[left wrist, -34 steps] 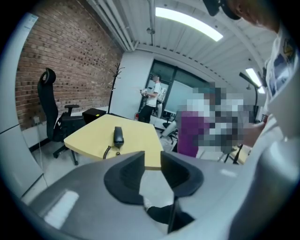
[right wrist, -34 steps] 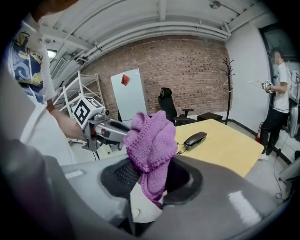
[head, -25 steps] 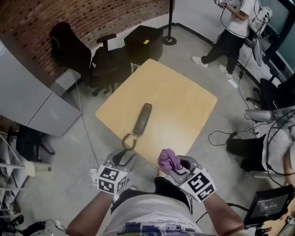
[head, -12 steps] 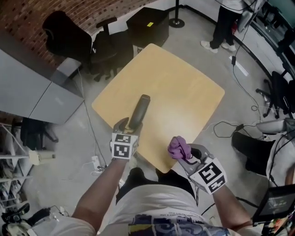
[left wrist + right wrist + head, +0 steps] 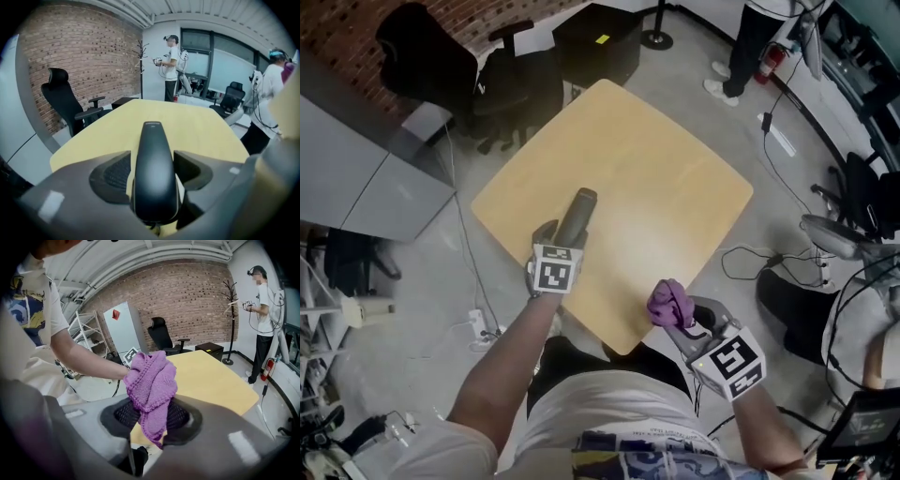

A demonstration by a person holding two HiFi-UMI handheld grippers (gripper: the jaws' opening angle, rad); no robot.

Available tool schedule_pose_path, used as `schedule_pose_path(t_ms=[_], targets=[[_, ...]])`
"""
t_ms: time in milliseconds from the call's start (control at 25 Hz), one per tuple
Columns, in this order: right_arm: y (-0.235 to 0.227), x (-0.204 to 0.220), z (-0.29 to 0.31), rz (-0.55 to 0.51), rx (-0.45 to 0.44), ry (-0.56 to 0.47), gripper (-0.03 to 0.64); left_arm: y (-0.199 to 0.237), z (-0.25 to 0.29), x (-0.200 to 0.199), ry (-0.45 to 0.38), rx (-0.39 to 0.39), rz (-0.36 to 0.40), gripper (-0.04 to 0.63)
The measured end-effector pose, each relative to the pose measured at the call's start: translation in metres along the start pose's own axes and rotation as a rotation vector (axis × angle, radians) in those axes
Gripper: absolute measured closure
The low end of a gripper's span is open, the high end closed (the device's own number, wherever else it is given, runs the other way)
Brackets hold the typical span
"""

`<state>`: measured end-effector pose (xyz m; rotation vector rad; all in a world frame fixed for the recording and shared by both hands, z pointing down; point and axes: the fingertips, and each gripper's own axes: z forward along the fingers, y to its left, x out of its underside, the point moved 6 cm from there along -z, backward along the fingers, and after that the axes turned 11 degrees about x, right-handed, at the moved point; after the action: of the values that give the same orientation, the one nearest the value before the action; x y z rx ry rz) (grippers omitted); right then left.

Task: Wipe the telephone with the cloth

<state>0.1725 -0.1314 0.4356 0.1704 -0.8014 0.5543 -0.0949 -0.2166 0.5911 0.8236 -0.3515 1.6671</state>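
Yellow table (image 5: 675, 178) had the black telephone (image 5: 574, 216) lying flat near its left edge. My left gripper (image 5: 561, 239) straddled the phone's near end, jaws just opened wider and not pinching it. My right gripper (image 5: 680, 321) hung just off the near edge, clenched on the purple cloth (image 5: 669, 302).

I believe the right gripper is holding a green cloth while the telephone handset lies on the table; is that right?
Not quite: the cloth is purple, not green, as the right gripper view shows. The right gripper does hold it, and the telephone handset lies on the table.
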Motion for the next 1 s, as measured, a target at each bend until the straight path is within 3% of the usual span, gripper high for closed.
schedule_pose_path(t_ms=[240,560,1000], targets=[[-0.003,-0.006,0.0,0.026,0.024,-0.031,0.494,-0.001,0.006,-0.002,-0.006,0.005,0.026,0.337],[-0.006,-0.02,0.003,0.011,0.06,-0.021,0.494,-0.006,-0.004,-0.007,-0.048,0.032,0.057,0.341],[0.013,-0.081,0.006,-0.011,0.112,-0.169,0.494,-0.044,-0.092,-0.037,-0.207,0.176,0.172,0.342]])
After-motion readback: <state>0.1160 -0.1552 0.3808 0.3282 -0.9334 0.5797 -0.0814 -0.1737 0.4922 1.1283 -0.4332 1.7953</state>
